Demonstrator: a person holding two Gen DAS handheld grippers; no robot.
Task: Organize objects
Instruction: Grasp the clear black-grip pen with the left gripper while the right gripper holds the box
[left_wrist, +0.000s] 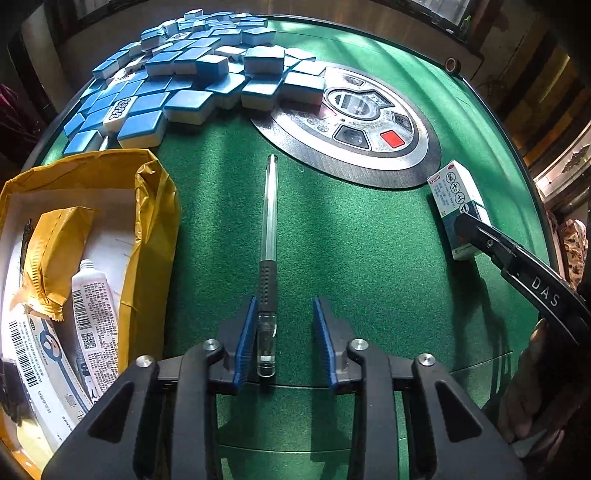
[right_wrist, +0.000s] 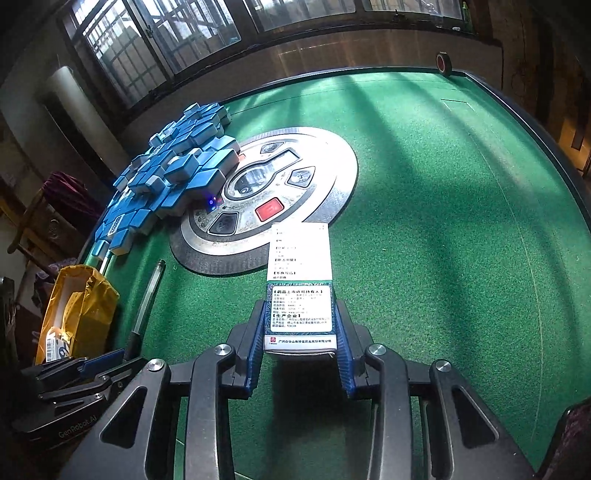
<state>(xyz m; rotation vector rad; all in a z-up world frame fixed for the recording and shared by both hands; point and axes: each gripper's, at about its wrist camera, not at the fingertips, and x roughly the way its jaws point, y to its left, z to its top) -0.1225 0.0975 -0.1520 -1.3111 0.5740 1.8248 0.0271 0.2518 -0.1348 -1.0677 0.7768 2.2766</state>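
Pen (left_wrist: 269, 236) is lying on the green felt table (left_wrist: 369, 240), clear barrel pointing away toward the round metal control panel (left_wrist: 354, 122), dark grip and clear cap end sitting between the left gripper (left_wrist: 284, 332) fingers. Left blue pad (left_wrist: 245, 343) is touching the pen's side; right pad is standing apart from it with felt showing between, so jaws are not clamping it.

Right gripper (right_wrist: 299, 328) is straddling the medicine box (right_wrist: 301, 291); both blue pads are pressing against the box's long sides near its close end. Box is lying flat on the felt, printed white face up, far end just reaching the control panel (right_wrist: 266, 199) rim. In the left wrist view the same box (left_wrist: 456, 206) is sitting at the right, beside the panel edge, with a black finger (left_wrist: 480, 236) over it.

Yellow bag (left_wrist: 155, 206) is sitting open at the table's left edge, white inside, holding a white tube (left_wrist: 94, 306), a crumpled yellow packet and a barcoded box. Blue-backed mahjong tiles (left_wrist: 192, 74) are lying heaped at far left, some spilling onto the panel. Red tape roll (right_wrist: 443, 62) is sitting at the far rim. Part of a person's hand (left_wrist: 532, 376) is showing at the right edge.
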